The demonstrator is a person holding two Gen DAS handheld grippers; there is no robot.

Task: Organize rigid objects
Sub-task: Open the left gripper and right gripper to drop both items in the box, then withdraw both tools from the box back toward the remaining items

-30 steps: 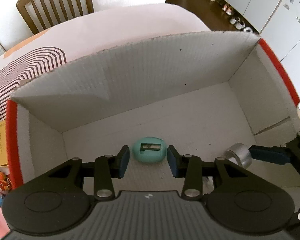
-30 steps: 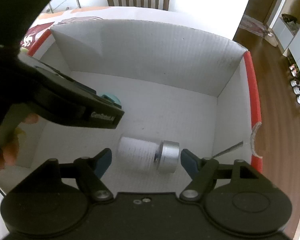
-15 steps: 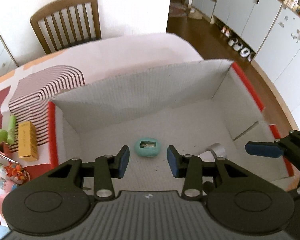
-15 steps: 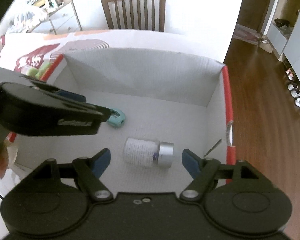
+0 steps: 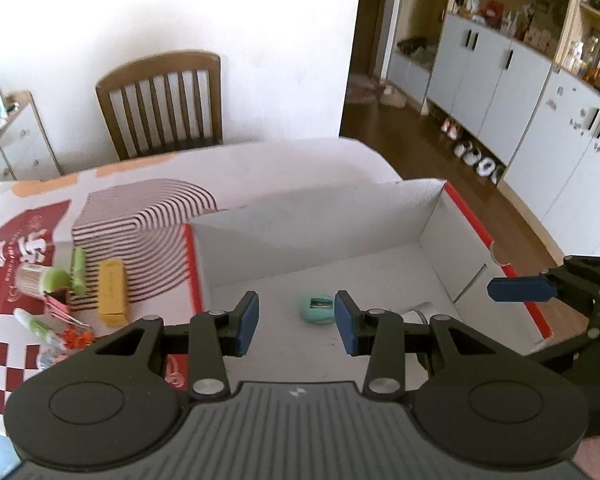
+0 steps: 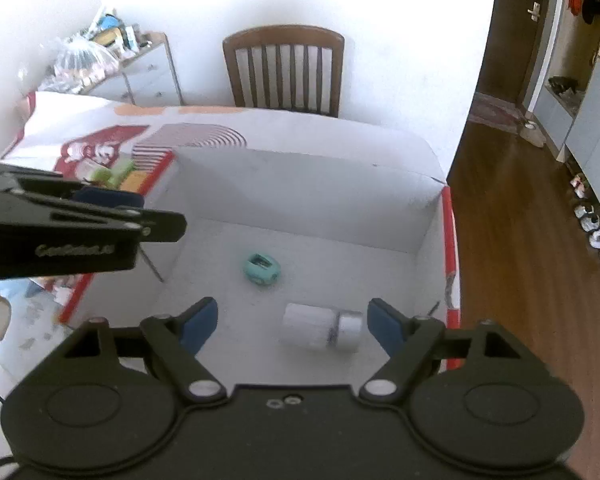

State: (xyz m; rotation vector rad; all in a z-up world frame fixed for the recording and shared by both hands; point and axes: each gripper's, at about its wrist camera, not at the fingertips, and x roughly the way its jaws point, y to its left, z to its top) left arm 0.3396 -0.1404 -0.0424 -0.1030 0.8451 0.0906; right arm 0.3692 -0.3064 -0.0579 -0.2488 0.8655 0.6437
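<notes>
Blue-padded left gripper (image 5: 296, 322) jaws part-open, empty | right gripper (image 6: 292, 326) jaws just widening, empty

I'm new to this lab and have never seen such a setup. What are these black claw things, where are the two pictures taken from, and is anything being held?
There is no robot here: a person holds a hand-held two-finger gripper in each hand. Each picture comes from a wide-angle camera on one gripper, looking forward along its blue-padded fingers.

The left gripper fills the bottom of its own view; the right gripper does the same in the other. Each also shows at the edge of the other's picture.

Both look down into a white cardboard box with red edges, standing on a patterned table. In the box lie a teal pencil sharpener and a white bottle with a silver cap, on its side. Beside the box are a yellow box and some green items.

Nothing is held: both grippers are empty, and the right one's jaws have just been opening.
</notes>
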